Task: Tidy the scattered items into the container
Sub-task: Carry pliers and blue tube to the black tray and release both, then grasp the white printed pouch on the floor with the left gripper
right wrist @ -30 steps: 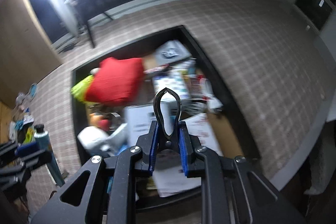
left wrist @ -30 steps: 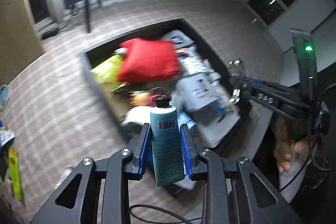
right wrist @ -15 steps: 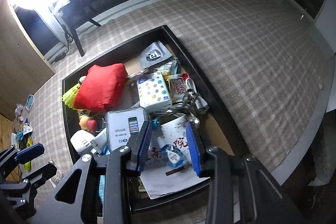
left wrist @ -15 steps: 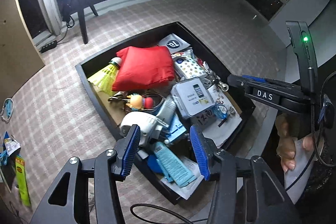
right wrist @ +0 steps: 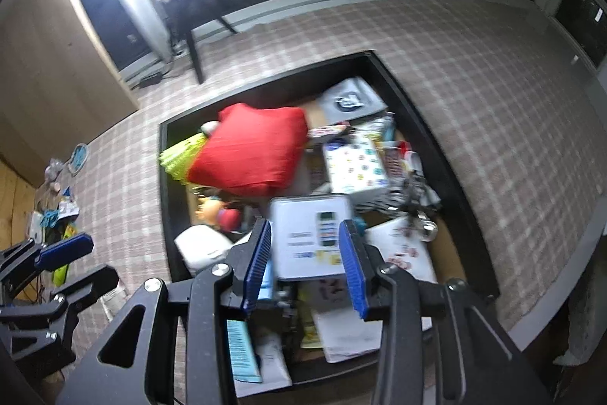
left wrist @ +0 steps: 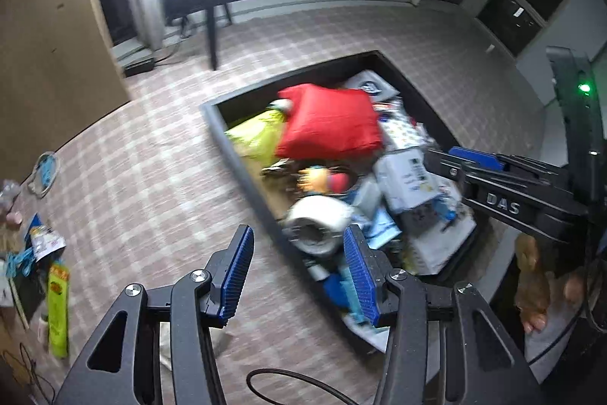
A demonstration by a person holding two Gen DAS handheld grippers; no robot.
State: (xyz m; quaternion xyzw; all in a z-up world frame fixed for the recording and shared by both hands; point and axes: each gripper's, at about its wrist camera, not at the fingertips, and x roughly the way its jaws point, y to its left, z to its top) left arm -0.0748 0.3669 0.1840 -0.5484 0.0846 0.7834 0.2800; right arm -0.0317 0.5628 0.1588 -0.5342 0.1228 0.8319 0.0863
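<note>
Far off to the left of the left tool (left wrist: 299, 276), scattered items (left wrist: 41, 253) lie on the checked cloth of the desk (left wrist: 151, 177): a blue carabiner-like loop (left wrist: 45, 169), small packets, and a yellow-green packet (left wrist: 58, 314) nearest the camera. The left tool itself hangs above the desk just outside the near left wall of the container (left wrist: 242, 169), its blue-padded jaws released and apart with nothing between them; through the gap only cloth and the container's edge show. Just ahead of its right finger, inside the container, sits a white roll-shaped object (left wrist: 318, 219), and below that finger a light blue tube (left wrist: 351, 295) lies at the near corner. Farther ahead are a yellow shuttlecock (left wrist: 258, 135) and a red cushion-like pouch (left wrist: 330, 120), with a small toy figure (left wrist: 322, 177) between the pouch and the white roll. To the right of the left tool, the right tool (right wrist: 305, 260) reaches over the container; its jaws are opening, released, and hold nothing, though from its own camera a white tin with a printed label (right wrist: 311, 238) lies in the container straight beyond the gap. Ahead of the right tool and a little right is a white box with coloured dots (right wrist: 354, 166), then a grey pouch with a round logo (right wrist: 351, 99) at the far end. To the right of its right finger lie printed paper sheets (right wrist: 402, 249) and a blurred tangle of small metal things (right wrist: 415, 204). A person's hand (left wrist: 535, 291) grips the right tool's handle at the far right.
</note>
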